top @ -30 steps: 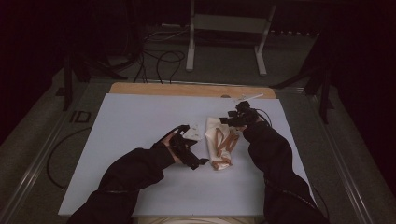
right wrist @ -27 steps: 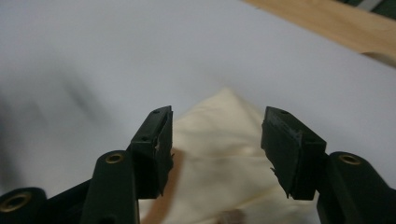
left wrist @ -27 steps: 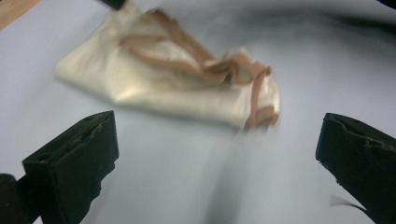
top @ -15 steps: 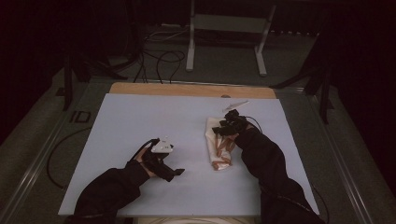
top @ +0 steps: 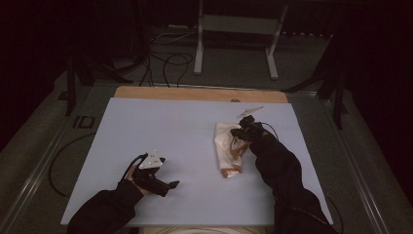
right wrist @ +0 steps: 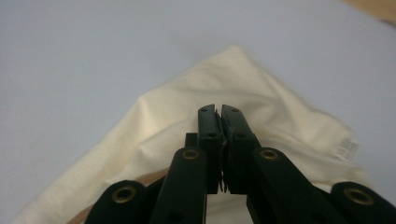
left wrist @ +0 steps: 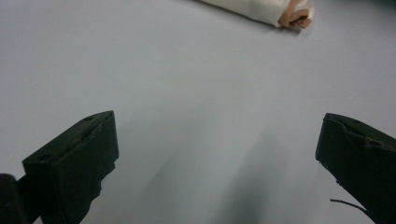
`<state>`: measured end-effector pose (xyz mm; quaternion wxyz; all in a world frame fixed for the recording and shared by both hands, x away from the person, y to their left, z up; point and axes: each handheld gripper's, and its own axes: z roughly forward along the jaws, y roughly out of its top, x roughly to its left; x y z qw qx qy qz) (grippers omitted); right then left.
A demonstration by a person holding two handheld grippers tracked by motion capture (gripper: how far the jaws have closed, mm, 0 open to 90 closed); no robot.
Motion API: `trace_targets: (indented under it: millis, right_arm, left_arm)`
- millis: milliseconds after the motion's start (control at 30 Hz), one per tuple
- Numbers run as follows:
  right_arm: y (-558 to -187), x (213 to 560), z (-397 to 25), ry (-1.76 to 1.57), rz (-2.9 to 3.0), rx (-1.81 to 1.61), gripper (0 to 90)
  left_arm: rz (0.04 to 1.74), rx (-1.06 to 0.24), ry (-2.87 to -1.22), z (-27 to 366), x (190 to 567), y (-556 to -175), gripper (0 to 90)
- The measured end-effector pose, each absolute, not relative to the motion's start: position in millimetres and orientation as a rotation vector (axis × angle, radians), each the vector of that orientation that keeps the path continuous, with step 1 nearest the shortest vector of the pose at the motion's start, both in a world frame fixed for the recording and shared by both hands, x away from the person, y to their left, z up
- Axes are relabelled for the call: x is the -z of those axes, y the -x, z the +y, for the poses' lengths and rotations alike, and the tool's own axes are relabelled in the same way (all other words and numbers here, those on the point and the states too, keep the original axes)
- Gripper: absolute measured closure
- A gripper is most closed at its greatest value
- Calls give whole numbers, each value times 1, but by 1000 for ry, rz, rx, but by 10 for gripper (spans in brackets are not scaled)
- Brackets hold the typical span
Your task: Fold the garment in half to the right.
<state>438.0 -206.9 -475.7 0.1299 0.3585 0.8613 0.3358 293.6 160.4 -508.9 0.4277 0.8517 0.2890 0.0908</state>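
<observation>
On the table's right half: our cream cloth [top: 229, 148] lies folded into a narrow bundle on the pale blue sheet [top: 160, 126], with an orange-brown print along its inner side
Right gripper [top: 245, 130]: it sits at the far end of the cloth, jaws pressed together; in the right gripper view they meet over the fabric [right wrist: 243, 93], but we cannot tell whether any cloth is pinched between them
Left gripper [top: 165, 185]: jaws stand wide apart over bare sheet, holding nothing
What changed: a second ago our left hand was right beside the cloth; now it has drawn back to the near left, well apart from it
What that means: we judge the left hand's part in this fold is done, and the right hand is finishing or pressing the far end
Hard to make out: our right sleeve [top: 277, 170] covers the cloth's right edge; the room beyond the table is dark; the left gripper view catches just the cloth's rolled end [left wrist: 294, 16]
</observation>
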Motion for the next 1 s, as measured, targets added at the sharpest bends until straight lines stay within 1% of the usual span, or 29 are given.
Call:
trace_targets:
  millis: [133,367,700,833,900,933,1000]
  right_arm:
    - [-433,467,-225,-1092,2417,-1012,877]
    - [-422,464,-246,-1144,2353,-994,876]
    - [-405,478,-272,-1205,2324,-956,868]
    - [-402,488,-280,-1263,2328,-951,805]
    - [-402,491,-282,-1276,2329,-947,799]
    - [-402,496,-284,-1291,2333,-933,768]
    - [-402,500,-286,-1308,2338,-926,766]
  left_arm:
    - [768,-236,-2099,168,511,-296,0]
    - [800,-290,-2086,174,512,-298,0]
    - [804,-314,-2074,178,509,-294,0]
    - [805,-315,-2075,179,509,-293,0]
    - [805,-313,-2073,179,509,-293,0]
    - [803,-317,-2075,179,509,-292,0]
    - [802,-318,-2075,179,509,-292,0]
